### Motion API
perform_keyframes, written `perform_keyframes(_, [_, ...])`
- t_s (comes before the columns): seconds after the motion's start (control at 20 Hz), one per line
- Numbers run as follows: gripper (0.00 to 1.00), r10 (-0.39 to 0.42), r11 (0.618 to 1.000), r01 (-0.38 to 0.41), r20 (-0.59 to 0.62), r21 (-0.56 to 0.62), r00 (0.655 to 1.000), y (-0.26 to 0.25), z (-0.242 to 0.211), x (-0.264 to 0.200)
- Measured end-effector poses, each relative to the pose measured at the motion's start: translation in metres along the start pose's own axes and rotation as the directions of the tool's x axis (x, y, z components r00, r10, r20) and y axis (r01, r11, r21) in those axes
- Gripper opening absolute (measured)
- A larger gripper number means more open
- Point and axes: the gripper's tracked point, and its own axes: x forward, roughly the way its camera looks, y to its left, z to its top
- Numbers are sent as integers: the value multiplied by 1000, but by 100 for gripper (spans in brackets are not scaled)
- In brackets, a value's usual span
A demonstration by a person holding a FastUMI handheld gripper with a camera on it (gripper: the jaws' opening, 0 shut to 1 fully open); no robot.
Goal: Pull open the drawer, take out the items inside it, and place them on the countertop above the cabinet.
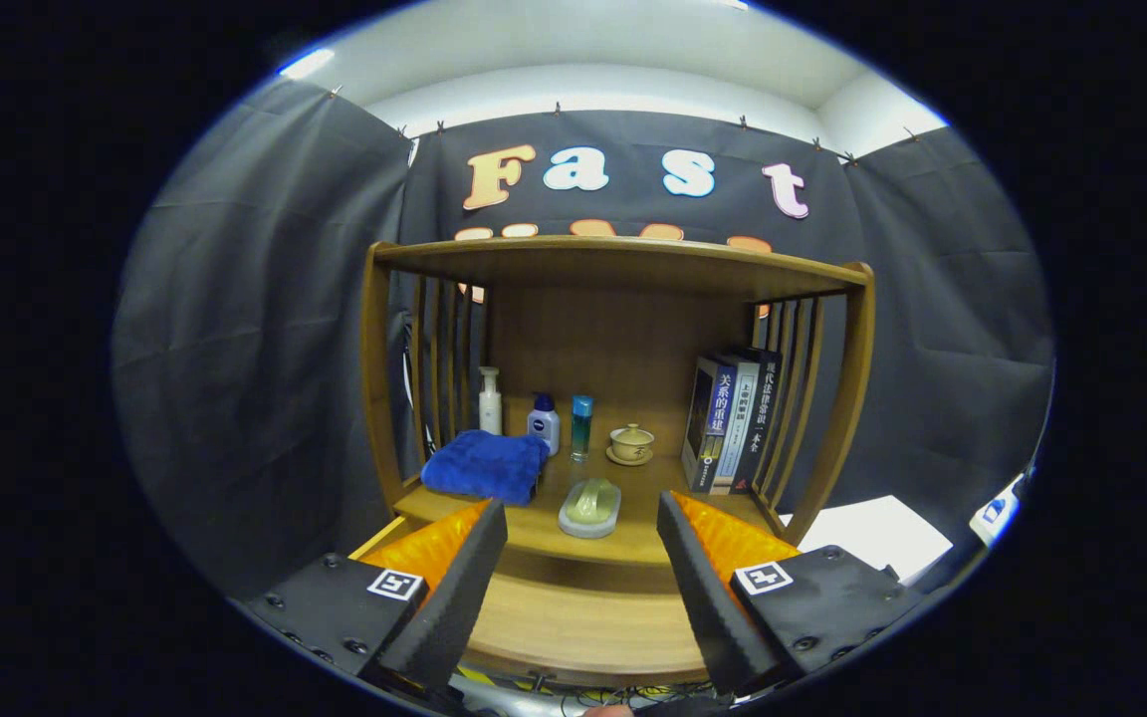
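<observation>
A white pump bottle (490, 400), a white bottle with a blue cap (544, 422) and a slim teal bottle (581, 426) line the back of a wooden shelf, beside a small lidded cup on a saucer (631, 443). Upright books (730, 418) stand at one end, white paper (872, 536) lying outside the shelf.

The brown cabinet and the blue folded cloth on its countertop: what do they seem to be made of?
The brown cabinet looks like varnished wood: warm grain and a soft sheen on its slatted sides. The blue folded cloth seems a plush towel, probably terry or microfibre, with a fuzzy matt surface. The gripper hangs open just before the countertop, its fingers empty.
</observation>
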Motion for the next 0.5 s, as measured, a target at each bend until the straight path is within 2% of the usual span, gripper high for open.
perform_keyframes(0.2, [98, -13, 998, 11, 23, 66, 1000, 5, -42, -22])
perform_keyframes(0.5, [98, -78, 992, 74, 34, 107, 996, -5, -100, -15])
